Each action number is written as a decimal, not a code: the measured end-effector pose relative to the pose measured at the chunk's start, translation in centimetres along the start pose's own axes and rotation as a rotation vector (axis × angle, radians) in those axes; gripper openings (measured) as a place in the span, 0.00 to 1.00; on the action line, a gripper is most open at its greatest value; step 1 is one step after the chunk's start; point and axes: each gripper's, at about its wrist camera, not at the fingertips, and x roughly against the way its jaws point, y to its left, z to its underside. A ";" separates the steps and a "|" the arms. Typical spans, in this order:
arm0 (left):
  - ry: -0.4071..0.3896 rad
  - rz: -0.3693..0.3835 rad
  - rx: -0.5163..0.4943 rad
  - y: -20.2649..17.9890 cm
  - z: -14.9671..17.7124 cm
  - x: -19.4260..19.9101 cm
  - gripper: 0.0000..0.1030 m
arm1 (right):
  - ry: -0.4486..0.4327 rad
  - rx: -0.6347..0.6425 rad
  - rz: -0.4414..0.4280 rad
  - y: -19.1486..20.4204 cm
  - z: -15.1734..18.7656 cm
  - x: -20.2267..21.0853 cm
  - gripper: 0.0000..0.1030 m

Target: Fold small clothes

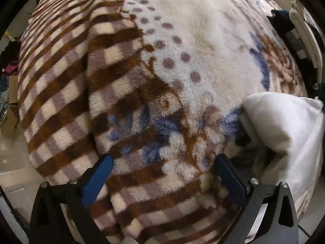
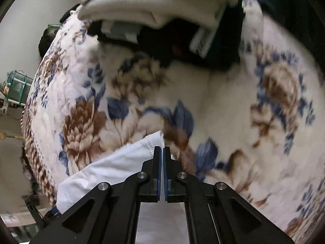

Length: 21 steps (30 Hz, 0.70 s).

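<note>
A small white garment (image 2: 113,166) hangs from my right gripper (image 2: 162,152), which is shut on its stitched hem corner above the floral fleece blanket (image 2: 223,105). The same white garment (image 1: 284,126) shows at the right edge of the left wrist view, bunched and lifted off the blanket. My left gripper (image 1: 164,162) is open and empty, its blue-padded fingers (image 1: 99,174) spread just over the checked part of the blanket (image 1: 142,183).
The blanket covers a bed. A pile of pale and dark clothes (image 2: 154,10) lies at the far side of it. Cardboard boxes (image 1: 10,109) and floor show past the bed's left edge. White folded items (image 1: 304,40) sit at the far right.
</note>
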 end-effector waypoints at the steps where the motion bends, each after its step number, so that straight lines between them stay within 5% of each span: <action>1: -0.003 -0.011 -0.003 -0.1 0.0 -0.2 1.00 | -0.003 0.001 0.010 0.0 -0.4 0.1 0.02; 7: -0.006 -0.074 -0.014 -0.4 0.3 -0.9 1.00 | 0.136 -0.133 -0.087 -2.6 -0.4 -1.6 0.06; 8: -0.004 -0.079 -0.010 -0.5 0.3 -1.0 1.00 | 0.123 -0.162 -0.098 -3.3 0.2 -0.8 0.10; 10: -0.003 -0.088 0.004 -0.8 0.4 -0.5 1.00 | 0.125 -0.219 -0.100 -4.9 2.1 1.0 0.36; 16: -0.019 -0.035 0.115 -0.7 0.8 2.4 1.00 | 0.237 -0.333 -0.083 -8.8 10.0 1.3 0.37; 21: -0.030 0.018 0.186 -1.4 1.7 4.4 1.00 | 0.327 -0.453 -0.190 -10.1 14.7 -1.9 0.45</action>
